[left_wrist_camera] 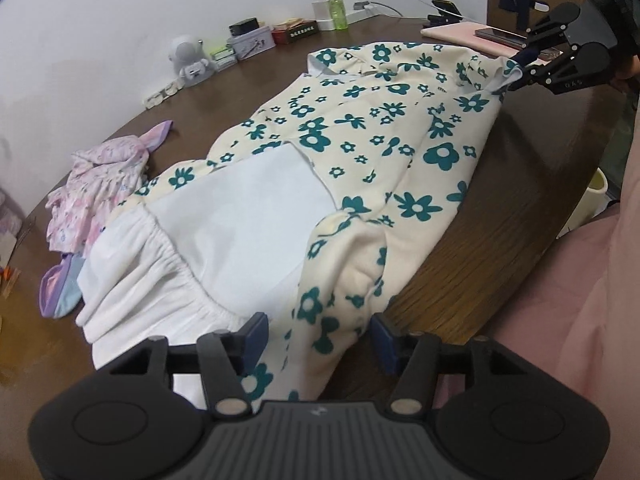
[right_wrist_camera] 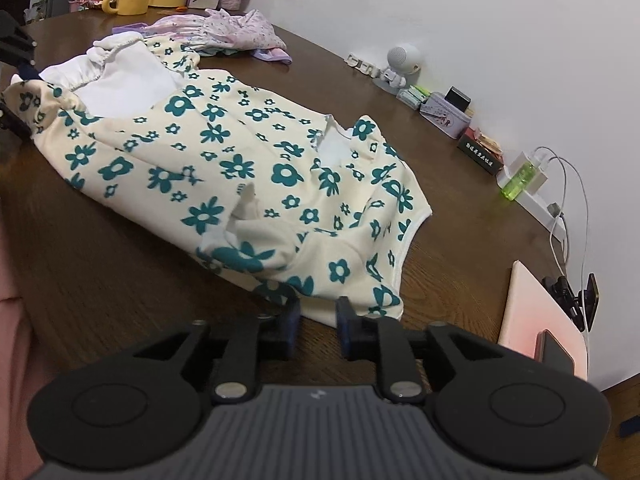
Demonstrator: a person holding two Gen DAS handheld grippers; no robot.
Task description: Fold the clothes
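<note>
Left gripper (left_wrist_camera: 318,336) jaws apart astride floral garment (left_wrist_camera: 360,128), right gripper (right_wrist_camera: 318,316) jaws apart at its hem — pink clothes (left_wrist_camera: 96,184), tin (right_wrist_camera: 444,118) beyond

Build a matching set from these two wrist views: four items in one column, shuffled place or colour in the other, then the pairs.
Items:
1. floral garment
2. pink patterned clothes
3. mug
4. green bottle

Descriptions:
A. yellow, at the table's far end in the right wrist view
B. by the white charger at the wall
C. spread across the table between the two grippers
D. heaped beside the white waistband

Pairs: 1-C, 2-D, 3-A, 4-B
</note>
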